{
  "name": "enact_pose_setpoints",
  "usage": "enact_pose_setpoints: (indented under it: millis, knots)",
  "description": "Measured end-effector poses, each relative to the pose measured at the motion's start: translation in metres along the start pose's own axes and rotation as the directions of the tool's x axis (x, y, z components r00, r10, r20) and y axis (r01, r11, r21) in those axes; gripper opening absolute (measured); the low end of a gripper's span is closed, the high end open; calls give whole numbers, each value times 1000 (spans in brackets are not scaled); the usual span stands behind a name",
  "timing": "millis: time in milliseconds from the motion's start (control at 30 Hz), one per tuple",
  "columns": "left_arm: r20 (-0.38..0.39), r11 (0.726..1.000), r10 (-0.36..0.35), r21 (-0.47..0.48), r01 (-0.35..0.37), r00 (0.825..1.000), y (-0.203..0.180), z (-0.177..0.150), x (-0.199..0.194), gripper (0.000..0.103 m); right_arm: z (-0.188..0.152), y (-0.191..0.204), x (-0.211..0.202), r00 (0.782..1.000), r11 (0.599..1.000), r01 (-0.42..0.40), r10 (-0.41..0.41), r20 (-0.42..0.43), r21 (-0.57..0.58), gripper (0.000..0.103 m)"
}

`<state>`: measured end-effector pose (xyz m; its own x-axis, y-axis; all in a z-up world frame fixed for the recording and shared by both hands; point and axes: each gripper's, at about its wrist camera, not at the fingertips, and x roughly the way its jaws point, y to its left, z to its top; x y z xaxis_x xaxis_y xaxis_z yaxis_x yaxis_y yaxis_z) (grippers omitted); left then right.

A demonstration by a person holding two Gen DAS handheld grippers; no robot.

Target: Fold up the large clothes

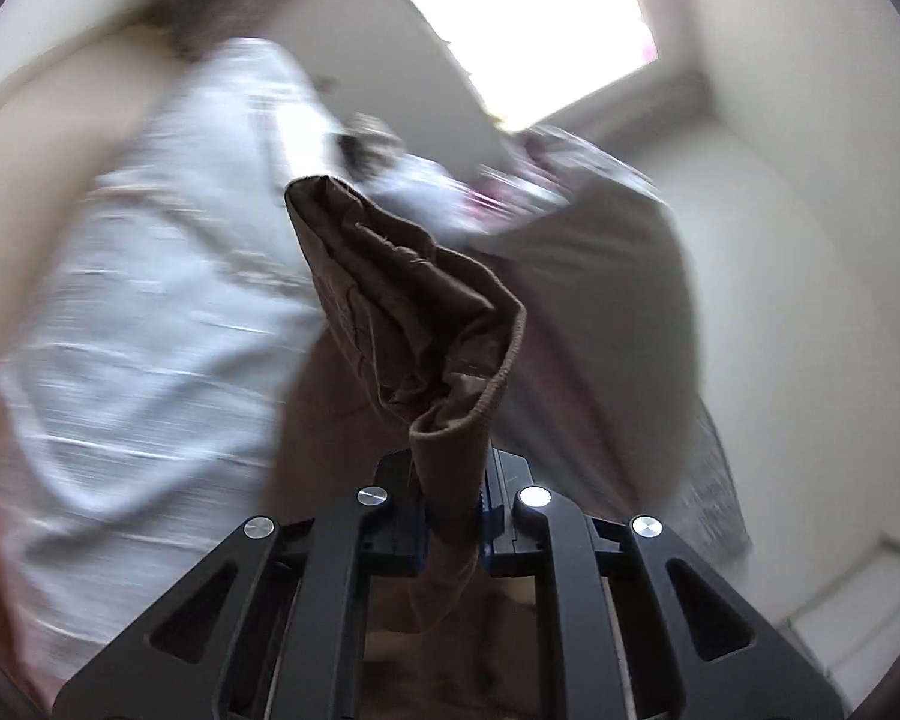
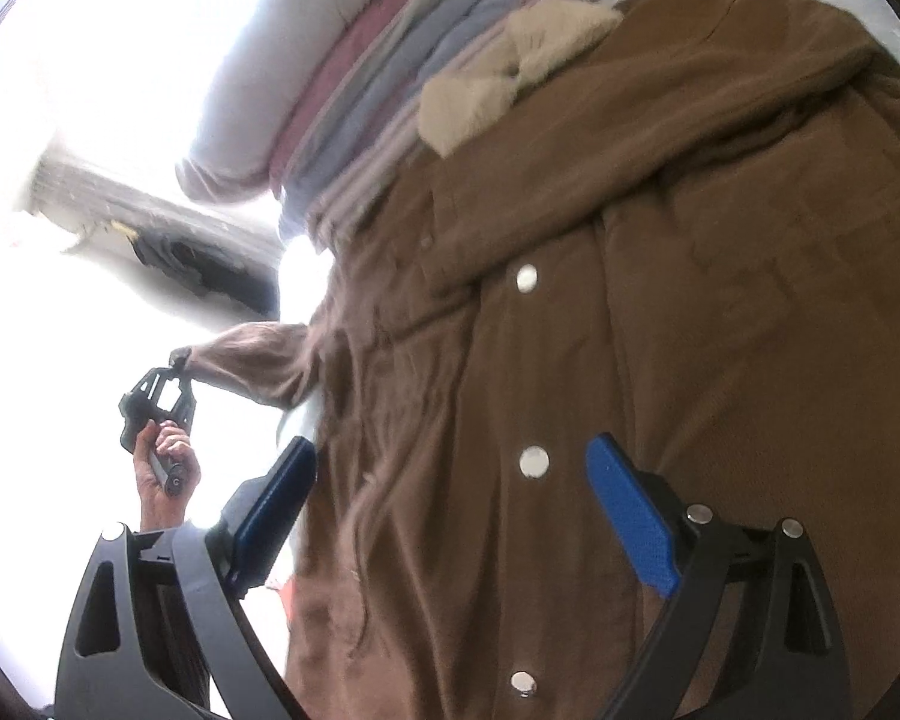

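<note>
While motion blur is smearing everything behind them, we are seeing the left tongs clamping the cuffed sleeve end of the brown button-front corduroy coat, which is lying spread beneath the right tongs, gaping and empty.

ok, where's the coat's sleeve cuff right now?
The sleeve cuff is pinched in the left gripper, centre of the left wrist view. In the right wrist view it is stretched out left of the brown coat.
</note>
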<state>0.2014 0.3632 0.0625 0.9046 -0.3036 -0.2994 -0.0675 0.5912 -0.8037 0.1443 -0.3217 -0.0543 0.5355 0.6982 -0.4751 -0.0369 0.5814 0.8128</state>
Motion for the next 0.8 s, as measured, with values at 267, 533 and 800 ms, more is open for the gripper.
enact_pose_setpoints:
  millis: [267, 533, 800]
  knots:
    - [-286, 938, -177, 242, 250, 942, -186, -149, 116, 10, 21, -27, -70, 977, 983, -129, 103, 184, 131, 89]
    - [-651, 822, 155, 502, 268, 743, -231, -394, 264, 18, 30, -47, -107, 954, 962, -204, 153, 258, 184, 90]
    - [-667, 717, 322, 635, 286, 672, -242, -457, 292, 47, 34, -40, -120, 942, 956, -246, 197, 273, 160, 90]
